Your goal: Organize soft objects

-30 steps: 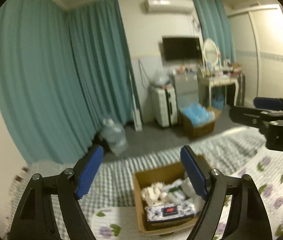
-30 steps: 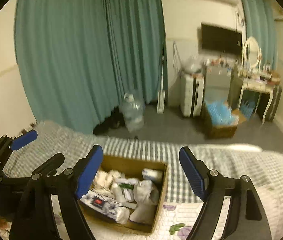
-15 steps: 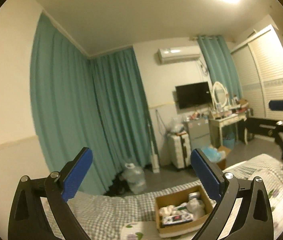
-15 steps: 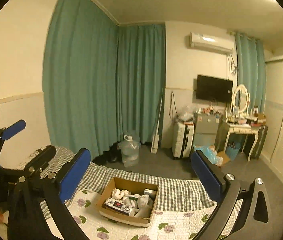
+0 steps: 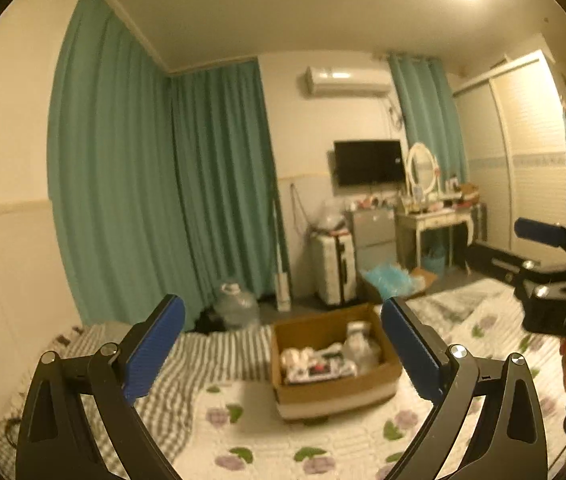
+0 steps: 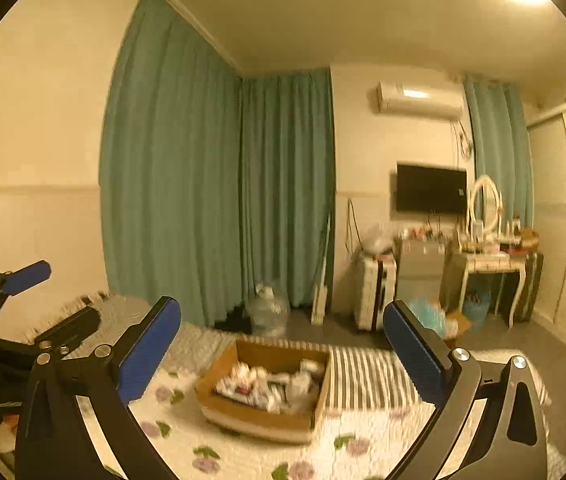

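Left wrist view: left gripper [image 5: 283, 354] is seen released, nothing between fingers; cardboard box [image 5: 333, 394] of soft items is set mid-bed [image 5: 323, 452]. Right wrist view: right gripper [image 6: 282, 350] is likewise spread, empty; same box [image 6: 261, 414] is seen ahead.

L gripper [image 5: 283, 354]: I see both blue pads spread wide, nothing between them, pointing abt level. One pad [image 5: 154, 350] low left, the other low right in its own view. R gripper [image 6: 282, 356]: same, jaws full wide, empty, level. Each shows in the other's cam: R at far right edge of L view, L at far left edge of R view, so they're side by side, apart, not touching. Frames a bit blurred.
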### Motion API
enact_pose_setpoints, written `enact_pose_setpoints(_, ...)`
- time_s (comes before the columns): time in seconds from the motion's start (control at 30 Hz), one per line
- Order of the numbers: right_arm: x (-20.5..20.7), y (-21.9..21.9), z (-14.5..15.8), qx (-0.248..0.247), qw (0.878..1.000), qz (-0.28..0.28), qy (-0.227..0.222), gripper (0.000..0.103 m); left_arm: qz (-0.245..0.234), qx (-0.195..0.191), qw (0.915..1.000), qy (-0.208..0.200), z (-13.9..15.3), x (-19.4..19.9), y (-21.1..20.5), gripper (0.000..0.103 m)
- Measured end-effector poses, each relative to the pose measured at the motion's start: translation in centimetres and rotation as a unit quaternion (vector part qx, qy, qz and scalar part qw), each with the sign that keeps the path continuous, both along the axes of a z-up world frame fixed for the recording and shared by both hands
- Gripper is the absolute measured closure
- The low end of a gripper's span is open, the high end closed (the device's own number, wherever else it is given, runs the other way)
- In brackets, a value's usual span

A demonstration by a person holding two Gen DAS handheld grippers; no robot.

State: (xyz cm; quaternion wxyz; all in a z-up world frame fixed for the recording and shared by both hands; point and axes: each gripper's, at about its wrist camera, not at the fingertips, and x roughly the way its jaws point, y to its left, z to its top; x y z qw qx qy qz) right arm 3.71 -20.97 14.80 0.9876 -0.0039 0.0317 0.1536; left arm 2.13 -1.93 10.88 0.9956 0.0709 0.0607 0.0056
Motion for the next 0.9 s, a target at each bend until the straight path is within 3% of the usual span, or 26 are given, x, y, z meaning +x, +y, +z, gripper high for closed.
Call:
enact_pose_setpoints(0.07, 1.7, 0.3, -2.9, -0.009, 1.0, -0.003, 0.019, 0.001, 0.015, 0.0, 0.9999, 0.005, -2.2, 1.2, -0.3, 0.002)
enact_pose_setpoints(0.23, 5.7, 0.3, -11.1, -0.002, 0.998, -0.011, 0.057, 0.001, 0.024, -0.056, 0.9967, 0.054, -6.6, 4.0, 0.4, 0.002)
enact_pose_setpoints(0.33, 7.6, -0.2, -14.4, -0.001, 0.995, -0.02, 0.094, 0.001, 0.043, -0.047, 0.9952, 0.074, -8.4, 5.2, 0.4, 0.002)
enact_pose_setpoints(0.43, 8.2, -0.6, -15.0, -0.006, 0.995, -0.029, 0.099, 0.001, 0.048, -0.04, 0.9941, 0.089, -9.2, 5.4, 0.2, 0.002)
enact_pose_setpoints(0.9, 7.9, -0.8, -14.5, -0.002, 0.995, -0.021, 0.102, 0.001, 0.039, -0.044, 0.9945, 0.086, -9.6, 5.4, 0.6, 0.002)
